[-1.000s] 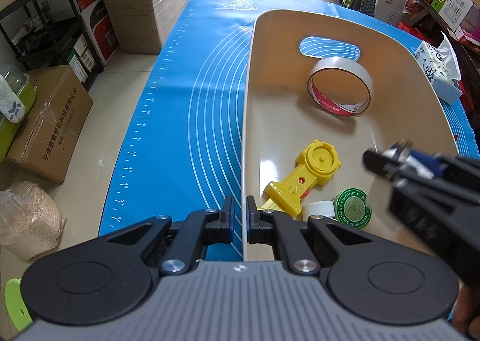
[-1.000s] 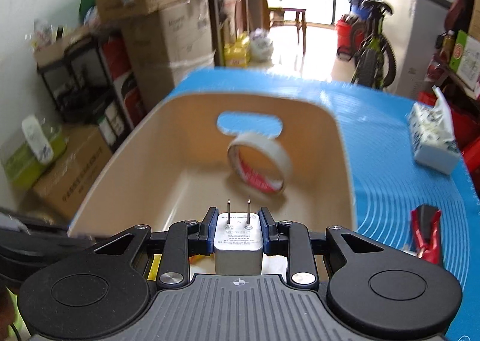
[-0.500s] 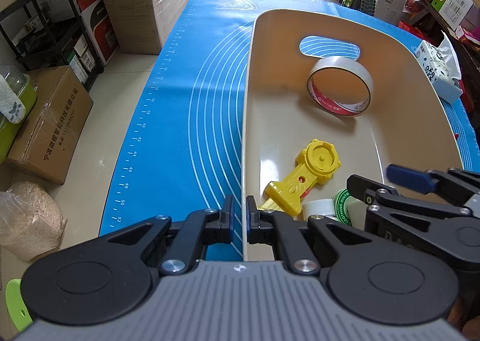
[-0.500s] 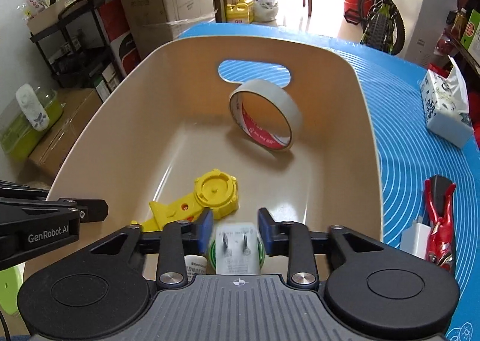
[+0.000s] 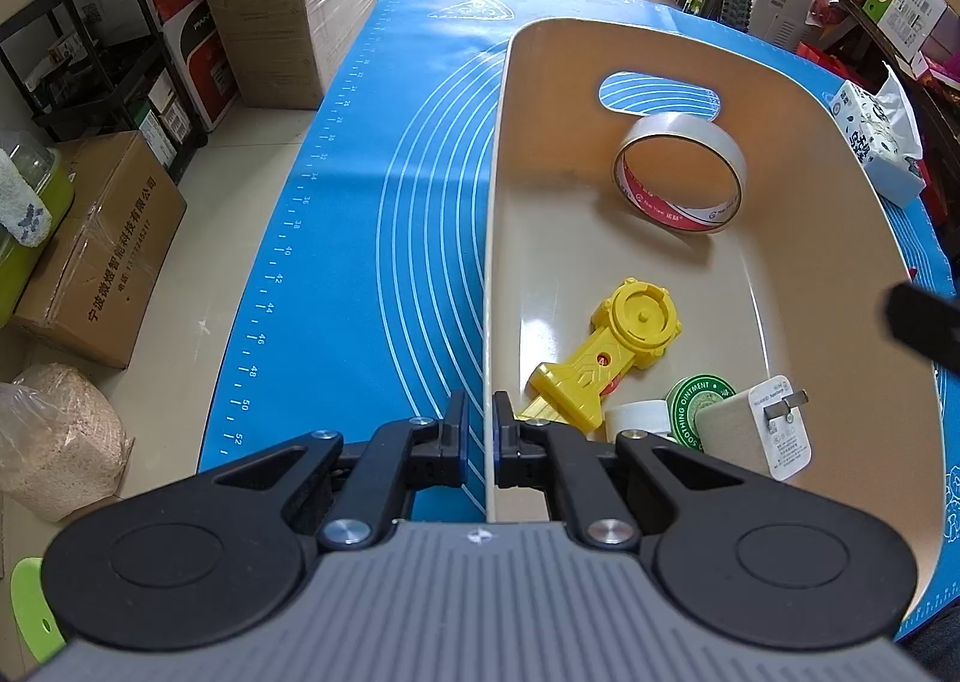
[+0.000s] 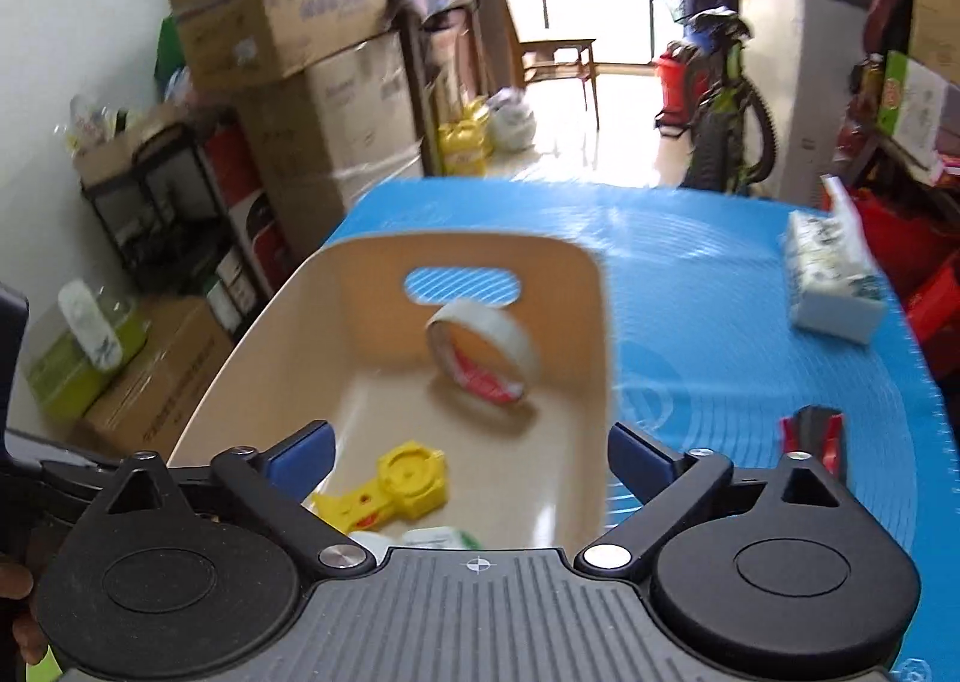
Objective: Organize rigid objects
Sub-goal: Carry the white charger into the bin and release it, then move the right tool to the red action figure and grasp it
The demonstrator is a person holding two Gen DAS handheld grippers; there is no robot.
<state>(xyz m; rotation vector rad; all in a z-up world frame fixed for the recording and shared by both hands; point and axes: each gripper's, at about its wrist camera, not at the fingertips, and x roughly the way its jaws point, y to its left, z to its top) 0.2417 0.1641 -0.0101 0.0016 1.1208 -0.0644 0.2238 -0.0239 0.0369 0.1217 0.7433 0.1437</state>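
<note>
A beige bin (image 5: 840, 292) stands on the blue mat (image 5: 360, 262). My left gripper (image 5: 480, 442) is shut on the bin's near left rim. Inside the bin lie a tape roll (image 5: 681, 172), a yellow toy (image 5: 612, 352), a green ointment tin (image 5: 696, 400), a small white roll (image 5: 636, 418) and a white charger plug (image 5: 756, 430) leaning by the tin. My right gripper (image 6: 468, 451) hangs above the bin's (image 6: 270, 352) near end, its jaws opening wide with nothing between them. Beyond its fingers I see the tape roll (image 6: 483, 349) and the yellow toy (image 6: 396, 484).
A red clip (image 6: 813, 436) lies on the mat (image 6: 720, 322) right of the bin. A tissue pack (image 6: 834, 286) sits at the mat's far right. Cardboard boxes (image 5: 96, 256) and a black shelf stand on the floor to the left, with a bicycle (image 6: 720, 100) beyond the table.
My right gripper let go of the white charger plug, which now lies in the bin beside the green tin. It opened wide and drew back up. The left gripper kept its hold.
</note>
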